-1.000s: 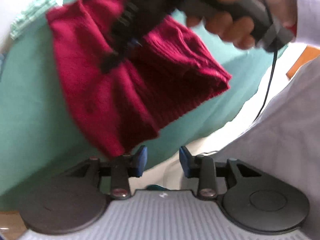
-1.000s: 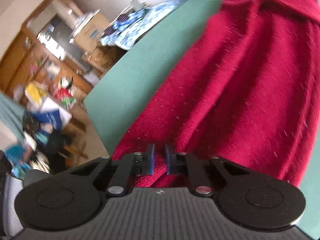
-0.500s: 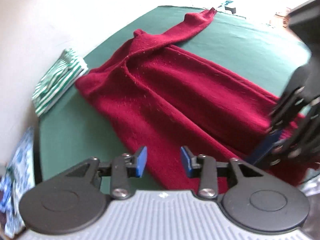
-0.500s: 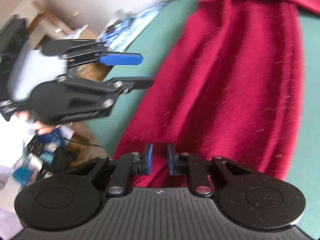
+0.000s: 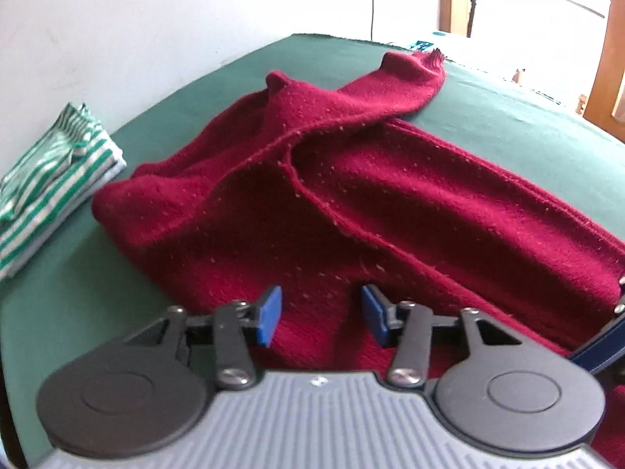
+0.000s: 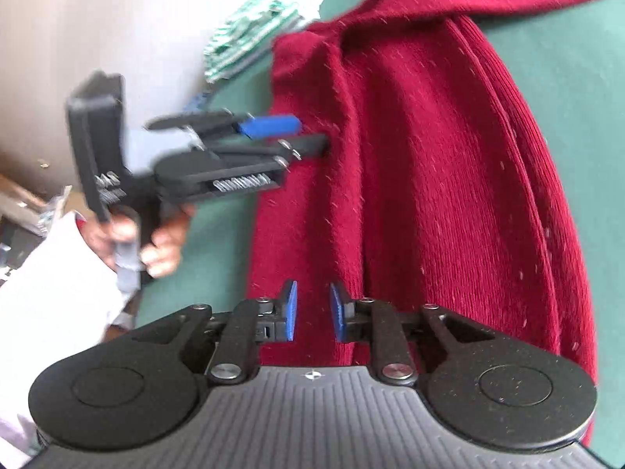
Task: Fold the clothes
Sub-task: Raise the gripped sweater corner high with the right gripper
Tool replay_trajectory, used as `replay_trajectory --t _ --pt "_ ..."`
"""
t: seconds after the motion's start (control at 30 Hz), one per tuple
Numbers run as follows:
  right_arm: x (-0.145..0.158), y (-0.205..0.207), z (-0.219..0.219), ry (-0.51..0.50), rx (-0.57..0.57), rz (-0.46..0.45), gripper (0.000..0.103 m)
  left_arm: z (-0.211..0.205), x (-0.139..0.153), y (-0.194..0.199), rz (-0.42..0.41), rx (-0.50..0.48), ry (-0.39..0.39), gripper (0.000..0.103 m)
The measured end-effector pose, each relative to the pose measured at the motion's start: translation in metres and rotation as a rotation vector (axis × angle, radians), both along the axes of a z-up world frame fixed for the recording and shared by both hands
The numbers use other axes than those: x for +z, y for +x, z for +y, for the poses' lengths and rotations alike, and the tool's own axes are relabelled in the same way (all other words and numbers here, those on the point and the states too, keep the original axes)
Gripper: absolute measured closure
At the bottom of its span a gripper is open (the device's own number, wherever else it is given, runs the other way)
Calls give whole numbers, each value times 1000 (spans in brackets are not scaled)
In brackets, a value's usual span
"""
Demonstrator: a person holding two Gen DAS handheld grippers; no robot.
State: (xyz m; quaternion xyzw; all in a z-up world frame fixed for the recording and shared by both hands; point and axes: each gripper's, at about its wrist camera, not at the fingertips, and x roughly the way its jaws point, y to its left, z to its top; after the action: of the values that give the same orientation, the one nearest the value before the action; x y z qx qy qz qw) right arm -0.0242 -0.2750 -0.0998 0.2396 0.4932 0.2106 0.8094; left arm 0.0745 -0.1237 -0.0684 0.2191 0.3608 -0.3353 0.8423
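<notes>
Crimson knit, the sweater (image 5: 390,211) lies spread on the green tabletop (image 5: 90,312), its body folded lengthwise into a long band and 1 sleeve (image 5: 394,86) trailing off toward the far edge. A folded green-striped garment (image 5: 50,179) sits near it by the wall, clear of the work.

The left claw (image 5: 316,318) hovers over the near hem with its jaws opening to a middling gap; knit shows in that gap, but the blue pads (image 5: 269,312) do not press on it. From the right wrist view the same left claw (image 6: 308,135) reaches in sideways at the sweater's left edge, carried by the person's hand (image 6: 156,242). The right claw (image 6: 312,312) stands narrow over the bottom hem, and a slit of fabric shows between its pads; they seem not to clamp it, so I judge it has let go or is only just about to bite.

The step in hand looks like taking the hem at 2 corners for the next fold up toward the collar. To do it well, each claw should come down on the edge itself and catch every layer of the band, not only the top 1, or the fold will slide apart when lifted. Both grips should sit at matching spots on the hem so the cloth rises level. The stray sleeve wants tucking across the body first; otherwise it will stick out of the finished bundle. Thick knit sags, so a low, slow carry should keep the layers aligned.
</notes>
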Motion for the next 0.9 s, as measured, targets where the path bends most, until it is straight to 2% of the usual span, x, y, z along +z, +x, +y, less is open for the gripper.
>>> replay_trajectory --t 0.03,0.13,0.17,0.2,0.27,0.33,0.47,0.6,0.67,0.73,0.83,0.9 --pt "2 2 -3 -18 -11 -5 89 2 3 2 -9 -6 -1 58" --pt "31 17 -28 -102 -57 -101 82 14 32 4 -78 -14 -34 57" --pt "43 26 -44 -146 -99 -141 75 16 43 8 -107 -15 -39 55" --pt "52 39 -63 -189 -152 -162 71 15 52 15 -129 -10 -35 54" --pt "62 70 -109 -255 -284 -176 71 13 68 30 -173 2 -24 54" --pt "61 106 -161 -270 -444 -156 71 7 74 47 -190 24 3 54" --pt "36 162 -241 -190 -654 -77 69 -7 69 82 -102 65 -4 60" --pt "10 199 -274 -127 -768 -18 69 -35 64 97 -53 28 -29 55" --pt "0 204 -283 -109 -784 -7 69 -56 61 98 -61 -7 -26 47" --pt "-8 210 -291 -87 -794 -27 70 -74 55 100 -72 -36 -2 42" --pt "-11 221 -294 -61 -793 -60 70 -91 42 110 -62 -41 40 42" --pt "-13 226 -296 -44 -796 -83 70 -94 34 122 -28 -21 47 42"
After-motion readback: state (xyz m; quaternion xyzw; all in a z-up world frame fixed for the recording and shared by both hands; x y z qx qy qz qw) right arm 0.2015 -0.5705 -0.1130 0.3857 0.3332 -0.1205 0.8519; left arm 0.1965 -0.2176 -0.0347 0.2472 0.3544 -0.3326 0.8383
